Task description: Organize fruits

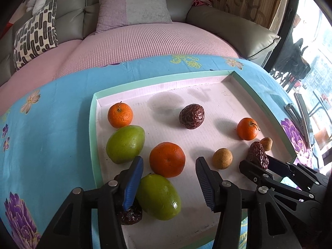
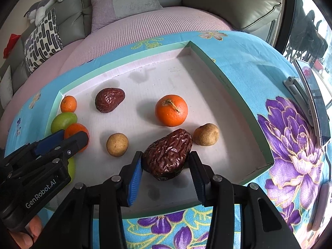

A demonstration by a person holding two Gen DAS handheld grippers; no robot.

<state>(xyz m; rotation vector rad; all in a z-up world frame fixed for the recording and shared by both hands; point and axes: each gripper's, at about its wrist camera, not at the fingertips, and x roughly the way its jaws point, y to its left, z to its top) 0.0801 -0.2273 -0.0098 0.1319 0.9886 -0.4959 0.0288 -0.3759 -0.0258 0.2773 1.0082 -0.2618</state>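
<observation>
A shallow white tray with a mint-green rim point(image 1: 93, 124) point(image 2: 238, 95) holds the fruit. In the left wrist view my left gripper point(image 1: 169, 166) is open over an orange point(image 1: 167, 159), with a green fruit point(image 1: 158, 197) below and a dark wrinkled date point(image 1: 129, 214) under its left finger. Another green fruit point(image 1: 125, 141), two small oranges point(image 1: 120, 115) point(image 1: 248, 129), a date point(image 1: 192, 116) and two tan longans point(image 1: 222, 158) point(image 1: 266, 143) lie around. My right gripper point(image 2: 165, 161) is shut on a large wrinkled date point(image 2: 168, 153), also showing in the left wrist view point(image 1: 257, 155).
The tray sits on a blue flowered cloth point(image 1: 41, 145) over a table. A grey sofa with pillows point(image 1: 132, 6) and pink cover stands behind. A phone on a stand point(image 2: 311, 95) is at the right table edge. A window is at far right.
</observation>
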